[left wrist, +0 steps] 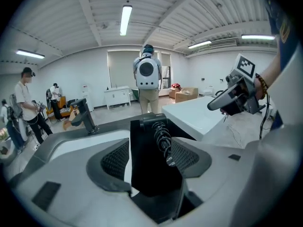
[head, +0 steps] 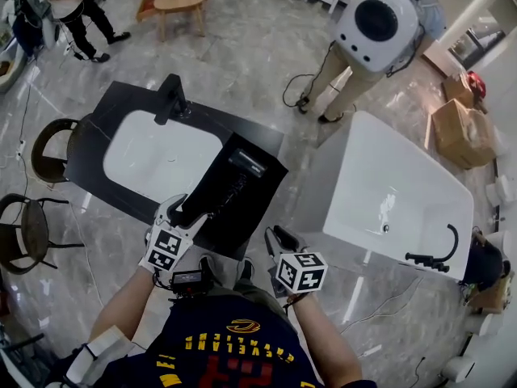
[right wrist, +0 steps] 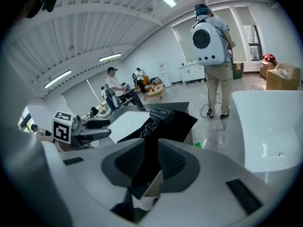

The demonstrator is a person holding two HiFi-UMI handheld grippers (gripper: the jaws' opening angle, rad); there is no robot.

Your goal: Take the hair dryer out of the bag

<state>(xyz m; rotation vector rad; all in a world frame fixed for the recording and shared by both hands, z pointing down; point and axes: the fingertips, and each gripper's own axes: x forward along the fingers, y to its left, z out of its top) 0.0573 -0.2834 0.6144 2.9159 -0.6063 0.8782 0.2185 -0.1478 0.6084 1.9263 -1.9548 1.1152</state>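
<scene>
A black bag (head: pixel 230 217) stands on the right end of a black sink counter. The black hair dryer (head: pixel 246 162) lies on top of it, with its coiled cord (head: pixel 234 188) trailing toward me. My left gripper (head: pixel 179 210) is at the bag's left edge with its jaws wide apart. In the left gripper view the bag (left wrist: pixel 151 174) and the hair dryer (left wrist: pixel 154 122) show through the gap of that gripper (left wrist: pixel 150 162). My right gripper (head: pixel 275 234) is at the bag's near right corner. In the right gripper view this gripper (right wrist: pixel 150 162) pinches a strip of black bag fabric, with the hair dryer (right wrist: pixel 163 115) beyond.
The counter (head: pixel 97 164) holds a white basin and a black faucet (head: pixel 170 95). A white bathtub (head: pixel 388 192) stands close on the right. Two chairs (head: pixel 48 148) are at the left. A person with a white backpack (head: pixel 376 23) stands beyond, and cardboard boxes (head: pixel 464 132) lie far right.
</scene>
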